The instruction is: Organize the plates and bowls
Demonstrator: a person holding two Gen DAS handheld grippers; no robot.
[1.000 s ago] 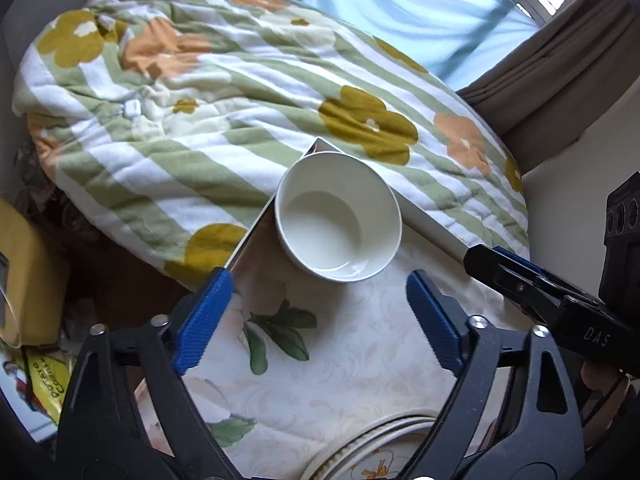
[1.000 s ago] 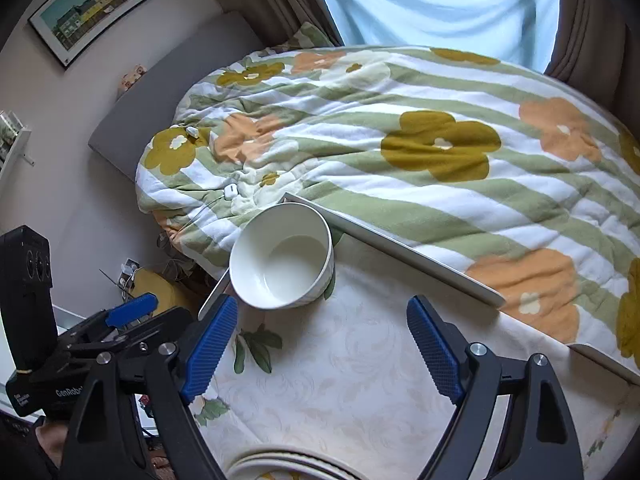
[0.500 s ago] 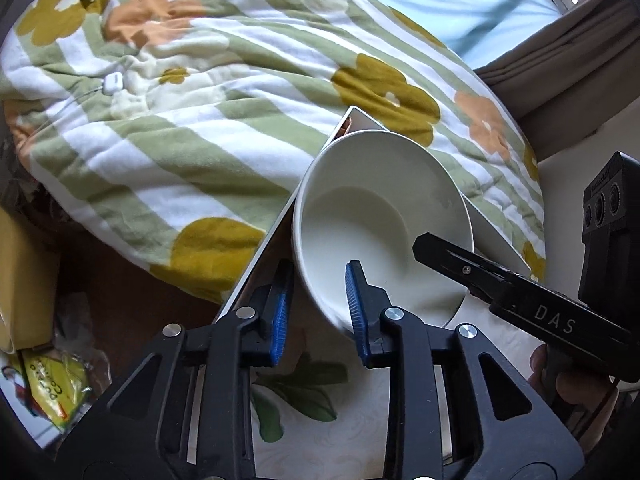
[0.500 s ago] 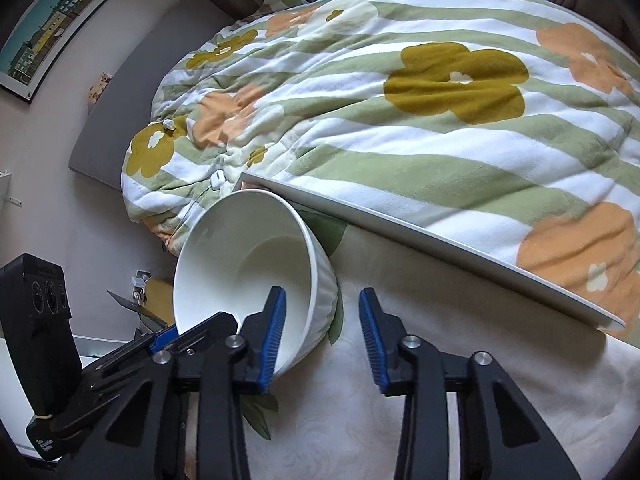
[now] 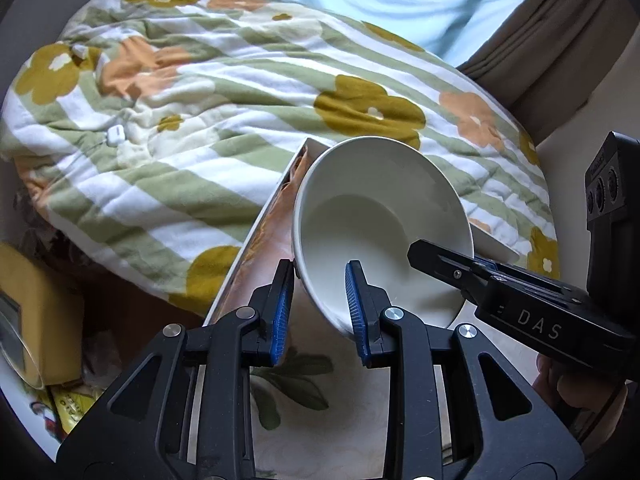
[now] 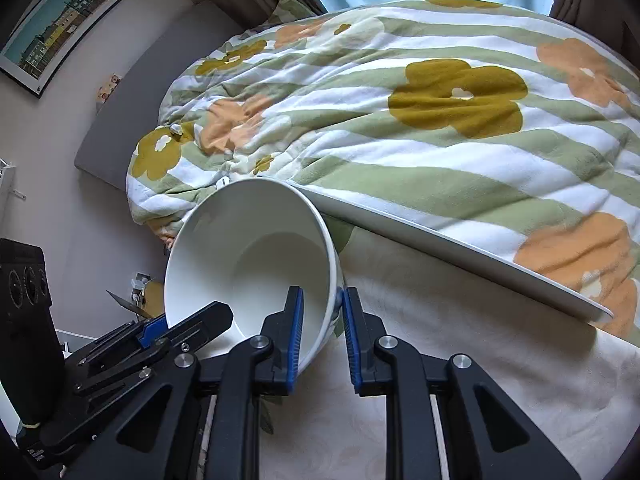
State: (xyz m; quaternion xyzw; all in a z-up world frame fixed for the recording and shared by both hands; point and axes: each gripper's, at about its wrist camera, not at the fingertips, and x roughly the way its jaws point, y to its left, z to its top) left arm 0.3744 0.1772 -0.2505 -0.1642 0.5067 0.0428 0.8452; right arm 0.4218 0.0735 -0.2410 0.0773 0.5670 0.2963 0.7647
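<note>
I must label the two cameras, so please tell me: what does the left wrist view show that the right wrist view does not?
Only the left wrist view: a yellow object on the floor and brown curtains.

Only the right wrist view: a framed picture on the wall and a grey headboard.

Both: the white bowl, tilted, with the left gripper and the right gripper each shut on its rim, the flowered quilt and the table.
</note>
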